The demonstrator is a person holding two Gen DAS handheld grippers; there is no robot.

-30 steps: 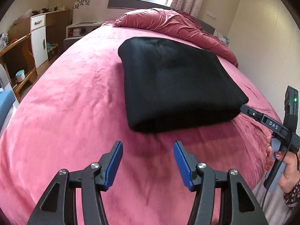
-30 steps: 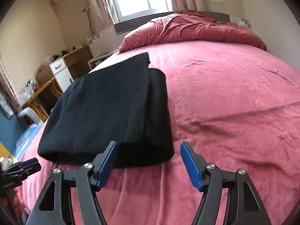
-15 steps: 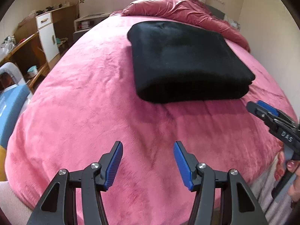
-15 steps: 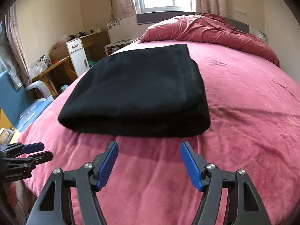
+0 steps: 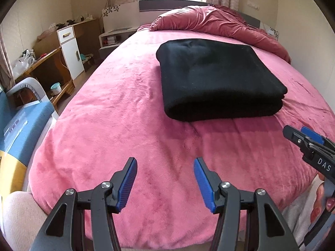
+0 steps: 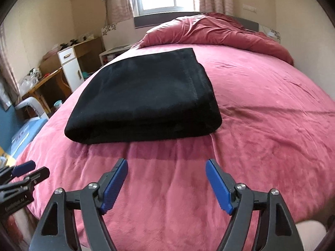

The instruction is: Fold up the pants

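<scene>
The black pants point(image 5: 213, 77) lie folded into a thick rectangle on the pink bed cover point(image 5: 117, 125), seen also in the right wrist view as the same pants point(image 6: 144, 100). My left gripper point(image 5: 165, 179) hangs open over the bed's near edge, well short of the pants, nothing between its blue pads. My right gripper point(image 6: 166, 183) is also clear of the pants, its jaws opening with nothing between them. Each gripper shows at the edge of the other's view: the right gripper point(image 5: 303, 140) and the left gripper point(image 6: 27, 170).
A rumpled red duvet point(image 5: 211, 25) is heaped at the head of the bed under the window. To the left stand a wooden desk point(image 5: 46, 60), a white cabinet point(image 5: 71, 50) and a blue chair point(image 5: 18, 121). A wall runs along the bed's right side.
Both grippers have drawn back from the pants toward the foot of the bed, so the pants look smaller and farther. The right gripper's jaws have spread a little wider.
</scene>
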